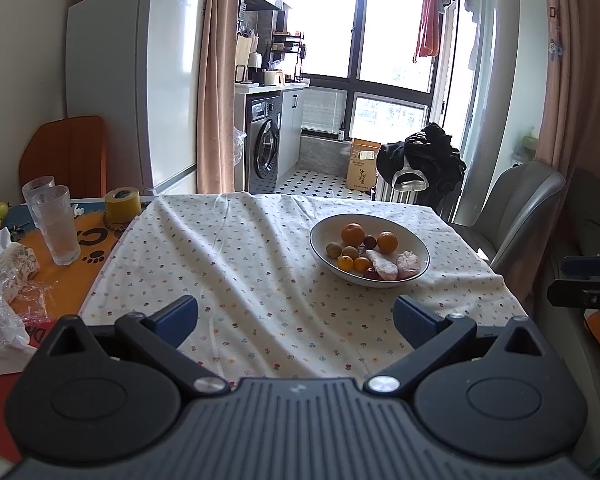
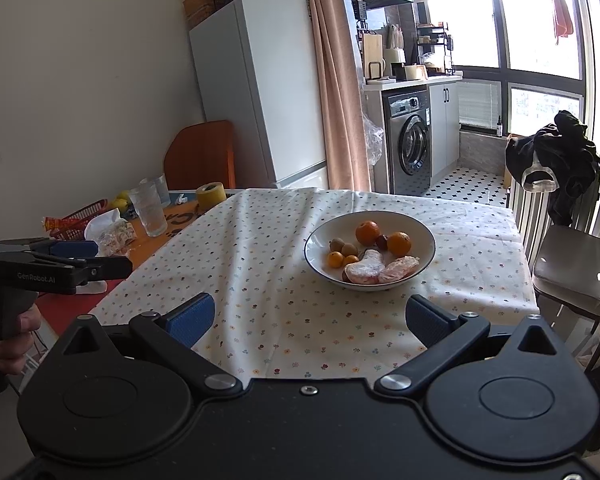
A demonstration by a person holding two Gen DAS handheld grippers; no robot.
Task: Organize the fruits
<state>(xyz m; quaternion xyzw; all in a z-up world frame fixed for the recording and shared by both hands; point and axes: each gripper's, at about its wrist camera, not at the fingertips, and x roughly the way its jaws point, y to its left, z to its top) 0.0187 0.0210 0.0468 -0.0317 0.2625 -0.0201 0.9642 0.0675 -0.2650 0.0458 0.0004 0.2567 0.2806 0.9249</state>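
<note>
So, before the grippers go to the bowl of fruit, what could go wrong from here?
1. The fruits lie crowded in the bowl; closing on an orange may push the small ones around.
2. The tablecloth is wrinkled and loose, so a low gripper might snag it and drag the bowl.
3. Both the left gripper and the right gripper are open and face the same bowl, so they could collide if they reach together.

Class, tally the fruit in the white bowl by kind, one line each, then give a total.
Large oranges: 2
Small orange citrus: 2
Brown-green kiwis: 2
Dark red fruit: 1 clearly seen
Pink wrapped pieces: 2
Total: 9, all in the bowl
</note>
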